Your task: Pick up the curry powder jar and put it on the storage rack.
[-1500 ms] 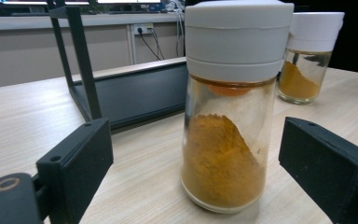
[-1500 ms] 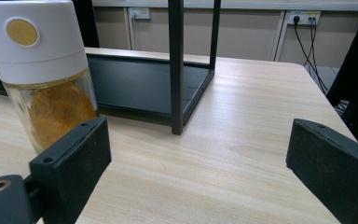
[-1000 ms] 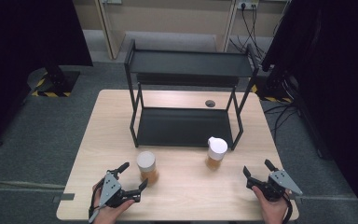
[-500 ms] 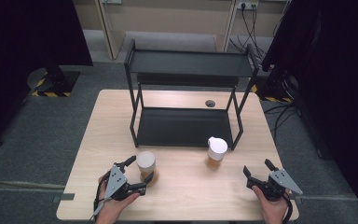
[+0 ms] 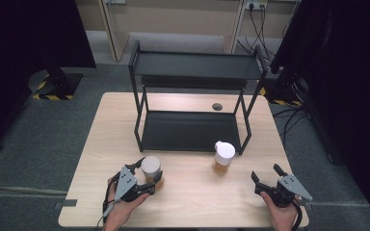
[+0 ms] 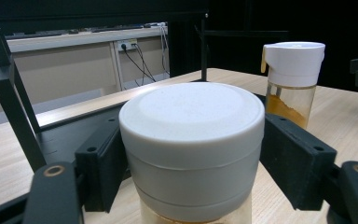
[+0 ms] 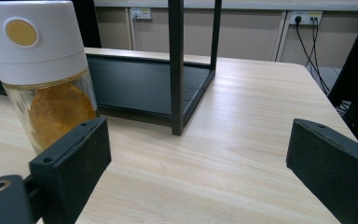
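Since a second ago, the left gripper (image 5: 144,180) has slid forward to a white-lidded jar (image 5: 151,166) near the front left of the wooden table (image 5: 192,202). Its jaws have just been closing and now press both sides of the lid, seemingly to lift it. Behind stands a black two-tier shelf (image 5: 197,65), likely the jar's destination. To the right, a second jar (image 5: 224,156) of orange powder stands free. Farther right, the right gripper (image 5: 265,175) rests with jaws wide apart, holding nothing.
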`<state>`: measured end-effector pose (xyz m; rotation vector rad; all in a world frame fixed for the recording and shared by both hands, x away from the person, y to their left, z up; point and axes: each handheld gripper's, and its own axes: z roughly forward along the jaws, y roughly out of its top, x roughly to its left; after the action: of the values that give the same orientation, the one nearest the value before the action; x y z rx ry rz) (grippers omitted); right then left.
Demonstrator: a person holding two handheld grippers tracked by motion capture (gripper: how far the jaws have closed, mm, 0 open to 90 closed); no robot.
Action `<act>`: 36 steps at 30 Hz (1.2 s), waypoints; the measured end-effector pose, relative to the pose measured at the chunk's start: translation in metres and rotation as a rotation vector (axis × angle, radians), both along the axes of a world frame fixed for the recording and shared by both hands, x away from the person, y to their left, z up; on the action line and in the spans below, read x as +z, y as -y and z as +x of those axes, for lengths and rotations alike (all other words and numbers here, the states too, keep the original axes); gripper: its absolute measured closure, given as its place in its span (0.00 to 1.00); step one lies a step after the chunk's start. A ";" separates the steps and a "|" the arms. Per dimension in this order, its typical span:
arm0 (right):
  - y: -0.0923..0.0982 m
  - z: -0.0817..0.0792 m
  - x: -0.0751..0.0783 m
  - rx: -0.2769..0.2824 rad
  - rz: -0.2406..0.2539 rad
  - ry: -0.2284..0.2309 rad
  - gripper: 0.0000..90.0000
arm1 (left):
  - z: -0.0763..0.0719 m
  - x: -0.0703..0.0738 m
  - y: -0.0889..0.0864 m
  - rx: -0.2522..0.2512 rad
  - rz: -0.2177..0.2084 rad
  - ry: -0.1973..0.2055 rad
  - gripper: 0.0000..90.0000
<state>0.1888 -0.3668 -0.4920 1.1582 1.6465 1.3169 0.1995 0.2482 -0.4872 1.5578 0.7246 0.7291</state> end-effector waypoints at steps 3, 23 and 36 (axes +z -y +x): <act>0.000 0.000 0.000 -0.002 0.002 -0.001 0.07 | -0.002 -0.002 0.001 0.017 -0.008 0.011 0.35; 0.001 0.000 -0.001 -0.006 0.016 0.000 0.07 | 0.000 0.004 0.002 0.005 -0.019 -0.013 0.37; 0.001 -0.001 -0.001 -0.008 0.016 0.001 0.07 | -0.010 0.032 0.014 0.023 -0.044 0.055 0.37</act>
<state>0.1882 -0.3677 -0.4931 1.1716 1.6320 1.3277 0.1890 0.2338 -0.4555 1.4856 0.7142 0.7655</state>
